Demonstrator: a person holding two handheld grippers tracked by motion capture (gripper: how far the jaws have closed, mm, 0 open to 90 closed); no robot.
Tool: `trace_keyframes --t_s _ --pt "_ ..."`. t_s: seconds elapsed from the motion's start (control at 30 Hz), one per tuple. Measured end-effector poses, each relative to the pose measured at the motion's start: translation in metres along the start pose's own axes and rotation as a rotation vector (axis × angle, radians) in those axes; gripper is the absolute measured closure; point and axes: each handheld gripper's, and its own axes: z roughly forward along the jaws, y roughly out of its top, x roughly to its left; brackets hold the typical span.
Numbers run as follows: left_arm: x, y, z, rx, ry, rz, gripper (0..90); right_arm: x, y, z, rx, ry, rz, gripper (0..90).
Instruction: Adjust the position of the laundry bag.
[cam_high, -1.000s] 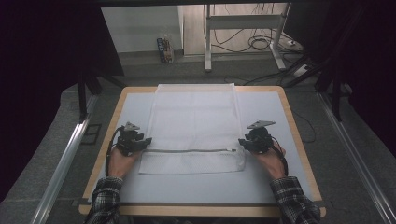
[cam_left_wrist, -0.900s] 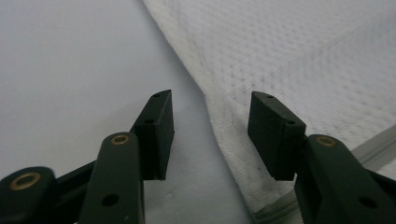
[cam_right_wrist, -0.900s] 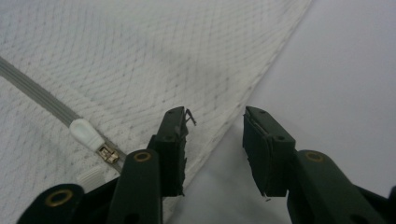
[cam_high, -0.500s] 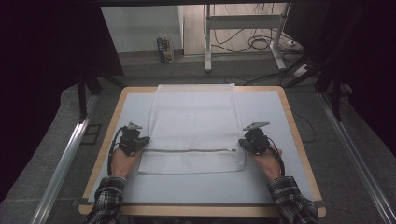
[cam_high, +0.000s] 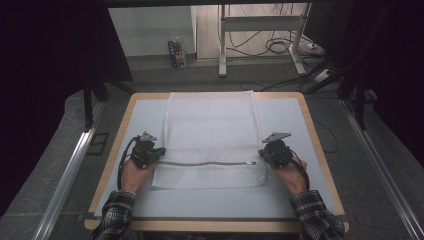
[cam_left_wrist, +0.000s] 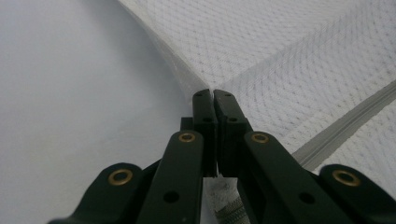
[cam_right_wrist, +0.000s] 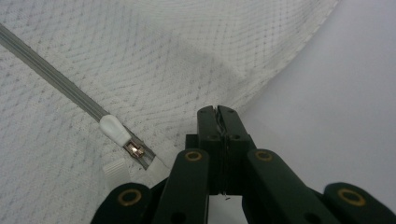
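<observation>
Mesh bag (cam_high: 210, 137): lay flat along the middle of the desk (cam_high: 310, 135), near end folded back at the zipper (cam_high: 207, 163).
Bag contents: could not tell.
My left tool (cam_high: 150, 152): jaws pressed together on the bag's left edge at the fold.
My right tool (cam_high: 270, 152): jaws pressed together, pinching the bag's right edge.
Zipper pull (cam_right_wrist: 116, 129): white, just beside my right tool.

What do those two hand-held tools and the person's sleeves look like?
Both the left gripper and the right gripper are black, with brass-coloured rivets, a grey three-cornered plate on top and a black cable trailing back. The sleeves are dark plaid.
</observation>
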Motion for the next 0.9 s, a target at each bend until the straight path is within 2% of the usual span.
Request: trace_keyframes --t_s 0.23,0.33,0.43,0.63,0.7,0.9 --pt "-0.004 -0.003 -0.005 -0.001 -0.050 -0.008 88.6 0.000 -0.008 -0.014 -0.008 0.018 -0.008 88.5" --pt "-0.009 -0.004 -0.007 0.010 -0.070 0.005 88.6 0.000 -0.010 -0.021 0.001 0.015 -0.027 88.5" --pt "-0.013 -0.005 -0.009 0.017 -0.086 0.012 88.6 0.000 -0.014 -0.028 0.008 0.031 -0.020 88.5" --pt "-0.022 -0.009 -0.016 0.021 -0.087 0.028 88.4 0.002 -0.022 -0.037 0.020 0.050 -0.019 88.5" --pt "-0.026 -0.011 -0.018 0.026 -0.095 0.022 88.4 0.003 -0.025 -0.040 0.026 0.050 -0.023 88.5" --pt "-0.035 -0.015 -0.019 0.051 -0.090 0.046 88.1 0.004 -0.039 -0.052 0.027 0.068 -0.006 88.5"
